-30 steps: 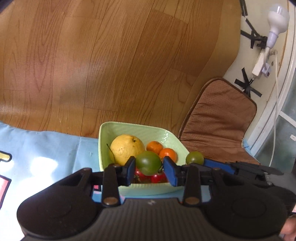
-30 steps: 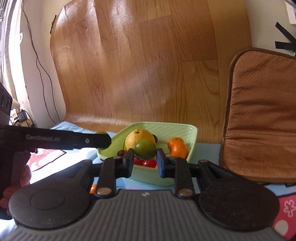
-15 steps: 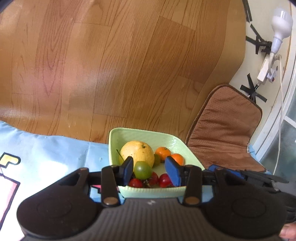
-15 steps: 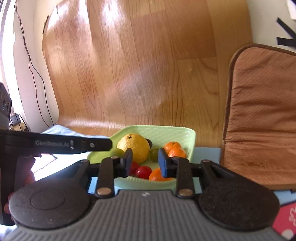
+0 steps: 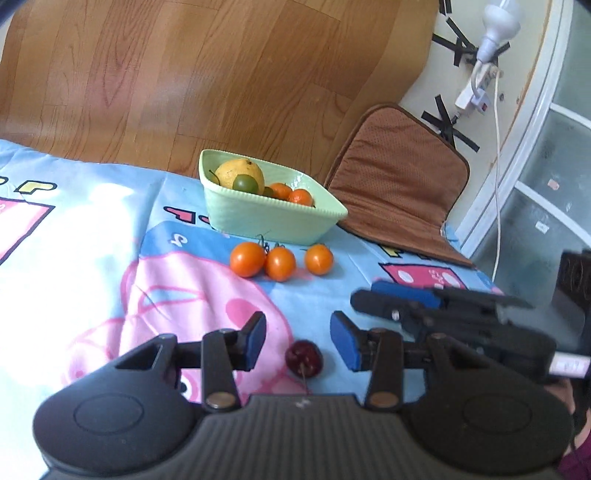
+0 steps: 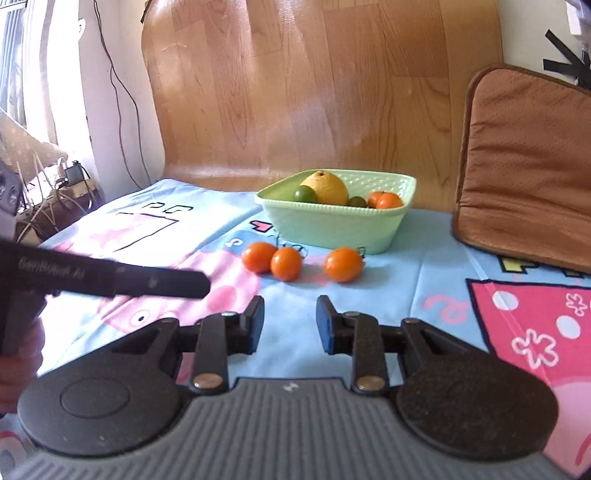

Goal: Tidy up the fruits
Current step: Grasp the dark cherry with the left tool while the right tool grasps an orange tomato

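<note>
A pale green bowl stands on the cartoon cloth and holds a yellow citrus, two small green fruits and small oranges. Three orange tomatoes lie in a row just in front of the bowl. A dark red cherry lies on the cloth in the gap of my left gripper, whose blue pads stand apart from it. My right gripper hangs open over bare cloth, well short of the tomatoes, with nothing in it.
A brown cushion leans at the right behind the cloth. A wooden board rises behind the bowl. A white lamp with its cable hangs on the right wall. Each gripper shows beside the other.
Both grippers let go of a green fruit into the bowl, their jaws widened, and they drew back and down. The tomatoes and the cherry have come into view.
</note>
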